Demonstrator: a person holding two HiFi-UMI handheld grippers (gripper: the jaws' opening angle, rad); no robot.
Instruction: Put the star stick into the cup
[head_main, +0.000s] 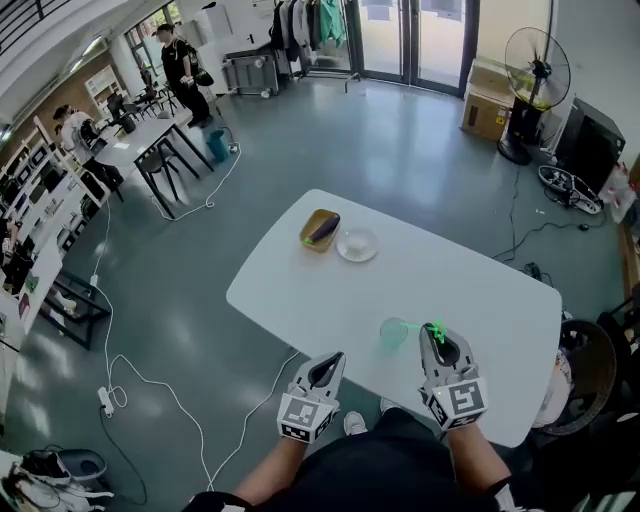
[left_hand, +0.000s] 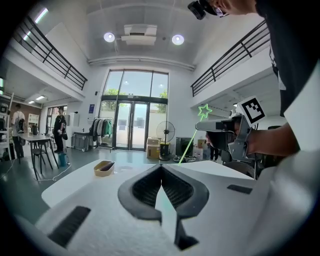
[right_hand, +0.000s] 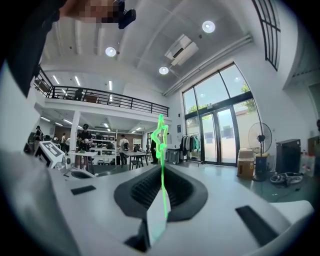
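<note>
Green and slender, the star stick (right_hand: 162, 160) stands upright, clenched between the jaws of the right gripper (right_hand: 163, 166), just beside the translucent green cup (head_main: 393, 332) on the white table (head_main: 330, 290). The left gripper (left_hand: 161, 172), jaws pressed together on nothing, hovers at the table's near edge.

Open table (head_main: 440, 285) between cup (head_main: 394, 333) and saucer (head_main: 357, 245).
</note>
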